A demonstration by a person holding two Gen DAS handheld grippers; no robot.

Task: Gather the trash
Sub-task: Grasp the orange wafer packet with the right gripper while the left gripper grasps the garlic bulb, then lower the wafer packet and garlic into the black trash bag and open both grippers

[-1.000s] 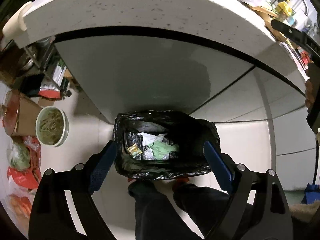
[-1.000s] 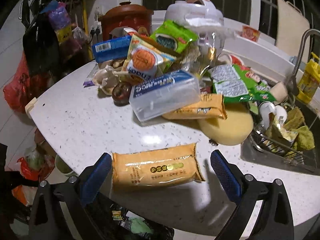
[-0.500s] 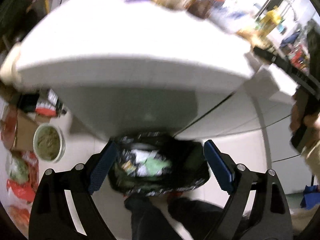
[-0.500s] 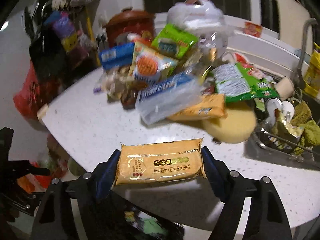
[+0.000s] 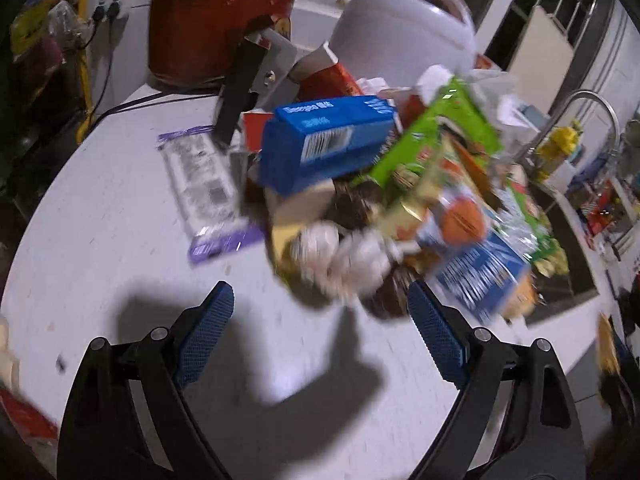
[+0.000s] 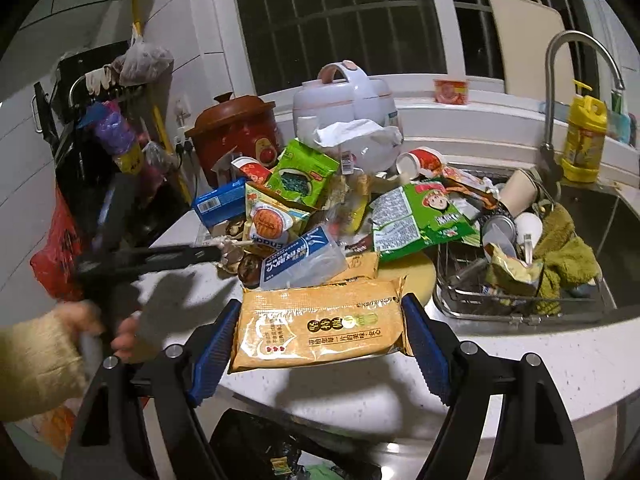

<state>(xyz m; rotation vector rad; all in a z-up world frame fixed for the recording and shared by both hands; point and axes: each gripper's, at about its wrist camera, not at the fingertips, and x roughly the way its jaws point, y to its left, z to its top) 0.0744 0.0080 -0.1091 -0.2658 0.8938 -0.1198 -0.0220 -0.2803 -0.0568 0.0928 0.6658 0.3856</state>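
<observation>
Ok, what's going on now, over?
Right gripper clamped on orange packet, lifted off counter. Left gripper open, empty, facing trash pile. Bin bag below, path clear.

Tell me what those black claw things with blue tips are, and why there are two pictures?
A person holds a grabbing tool in each hand, and each tool has a small camera looking along its two fingers. So each picture comes from one tool. The right gripper squeezes an orange packet lifted above the white counter. The left gripper is open and holds nothing; it faces a messy pile of wrappers, with a blue box on top. That picture is blurry. Below the orange packet you can see a black trash bag.
</observation>
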